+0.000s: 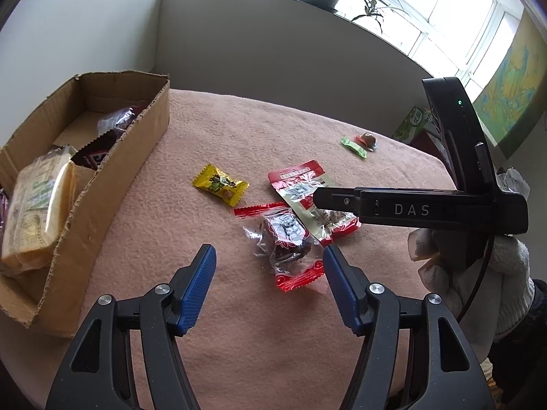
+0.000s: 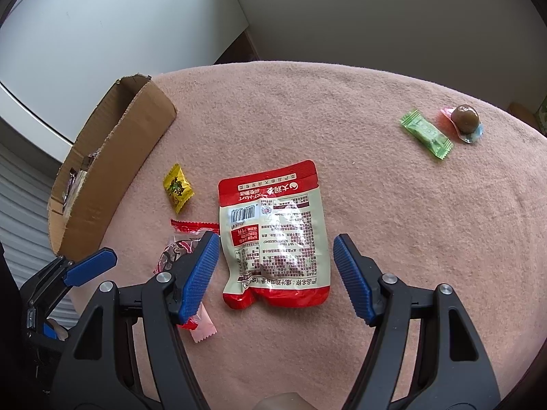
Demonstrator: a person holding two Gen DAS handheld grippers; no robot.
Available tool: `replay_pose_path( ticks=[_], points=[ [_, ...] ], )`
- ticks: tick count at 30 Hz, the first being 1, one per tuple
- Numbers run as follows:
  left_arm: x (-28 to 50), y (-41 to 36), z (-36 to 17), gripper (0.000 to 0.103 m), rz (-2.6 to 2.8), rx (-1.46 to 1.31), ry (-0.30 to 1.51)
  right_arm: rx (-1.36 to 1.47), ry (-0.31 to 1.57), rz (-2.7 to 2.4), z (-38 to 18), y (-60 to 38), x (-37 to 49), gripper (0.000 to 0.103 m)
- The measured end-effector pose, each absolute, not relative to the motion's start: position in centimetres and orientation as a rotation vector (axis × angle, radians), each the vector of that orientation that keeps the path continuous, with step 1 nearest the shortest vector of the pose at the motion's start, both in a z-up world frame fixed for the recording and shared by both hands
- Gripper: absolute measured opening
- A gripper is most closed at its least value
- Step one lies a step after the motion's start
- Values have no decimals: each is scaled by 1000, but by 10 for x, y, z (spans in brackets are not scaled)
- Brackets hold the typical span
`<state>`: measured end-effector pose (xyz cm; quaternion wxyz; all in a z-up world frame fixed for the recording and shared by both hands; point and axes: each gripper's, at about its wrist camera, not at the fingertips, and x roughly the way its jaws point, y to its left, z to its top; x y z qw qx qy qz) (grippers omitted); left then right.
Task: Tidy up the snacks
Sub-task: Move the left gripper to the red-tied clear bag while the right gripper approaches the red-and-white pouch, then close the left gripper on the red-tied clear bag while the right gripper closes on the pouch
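Several wrapped snacks lie on the pink cloth. My right gripper (image 2: 276, 237) hangs open over a red-and-white pouch (image 2: 273, 205), its pads on either side and clear of it. My left gripper (image 1: 269, 246) is open just above a clear wrapper with red ends (image 1: 287, 239) that holds a dark snack. In the left wrist view the right gripper (image 1: 319, 200) comes in from the right over the pouch (image 1: 301, 181), held by a gloved hand (image 1: 478, 273). A yellow candy (image 1: 220, 184) lies between the pouch and the cardboard box (image 1: 102, 171).
The box on the left holds a bread-like pack (image 1: 37, 205), a dark bar (image 1: 92, 157) and a dark packet (image 1: 116, 119). A green candy (image 2: 425, 133) and a brown ball sweet (image 2: 463, 118) lie at the far right. One of the left fingers (image 2: 91, 263) shows at lower left.
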<state>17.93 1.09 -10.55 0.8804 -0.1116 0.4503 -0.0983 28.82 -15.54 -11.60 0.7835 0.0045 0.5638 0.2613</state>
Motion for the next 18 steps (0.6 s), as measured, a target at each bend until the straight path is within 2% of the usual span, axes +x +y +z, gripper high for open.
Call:
replay_pose_path(
  ticks=[15,17,18],
  points=[
    [199,-2,-120,65,-207,-222,971,-94,1245,562,-126,-127,296,72],
    [203,-2,-124,65,-203,-226,981,-116,1251,557,-127,-124,297,78],
    [205,-1,-126,64,-201,-227,986,-129,1255,546,-129,-123,298,85]
  ],
)
